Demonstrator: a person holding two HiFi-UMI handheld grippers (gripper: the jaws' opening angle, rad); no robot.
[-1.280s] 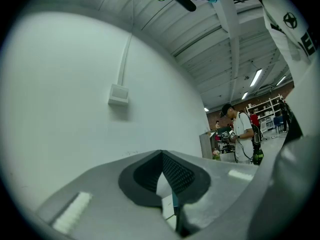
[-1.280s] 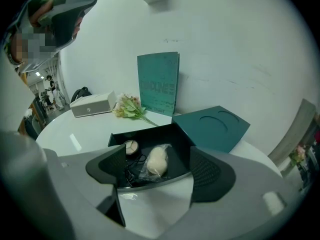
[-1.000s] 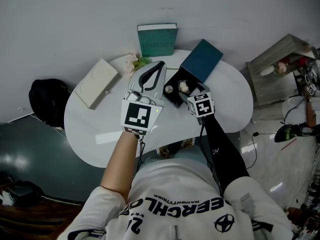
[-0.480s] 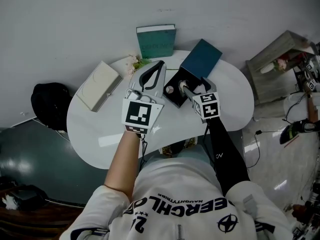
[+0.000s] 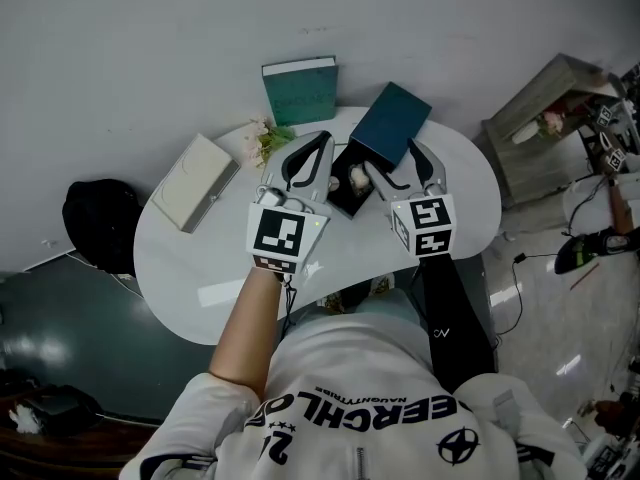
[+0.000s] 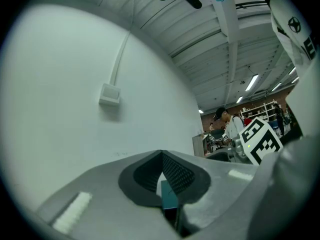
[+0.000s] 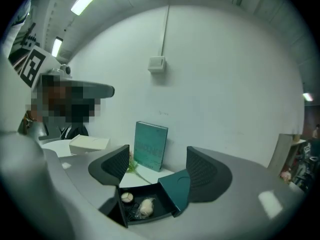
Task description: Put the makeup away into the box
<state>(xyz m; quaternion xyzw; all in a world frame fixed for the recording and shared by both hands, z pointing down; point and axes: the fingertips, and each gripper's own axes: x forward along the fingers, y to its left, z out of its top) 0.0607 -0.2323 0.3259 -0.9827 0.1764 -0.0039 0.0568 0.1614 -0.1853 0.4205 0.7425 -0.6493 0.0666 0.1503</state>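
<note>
The black box [image 5: 345,190] stands open on the white table, its teal lid [image 5: 392,123] tipped back. Inside lie a small round compact [image 7: 127,197] and a cream puff in clear wrap [image 7: 146,206]. My right gripper [image 5: 390,158] hangs above the box, tilted slightly down at it. It is open and has just been closing a little, with nothing between its pads [image 7: 114,165]. My left gripper [image 5: 323,138] points level just left of the box. Its fingertips [image 6: 175,171] meet, holding nothing.
A teal book [image 5: 300,90] stands against the wall behind the box. A small flower sprig [image 5: 265,136] lies beside it. A flat white box [image 5: 195,181] rests on the left of the round white table [image 5: 200,268]. The floor and a shelf unit [image 5: 550,118] lie to the right.
The right gripper has risen out of the box, and both its fingers now show above it. The left gripper has stayed where it was.
</note>
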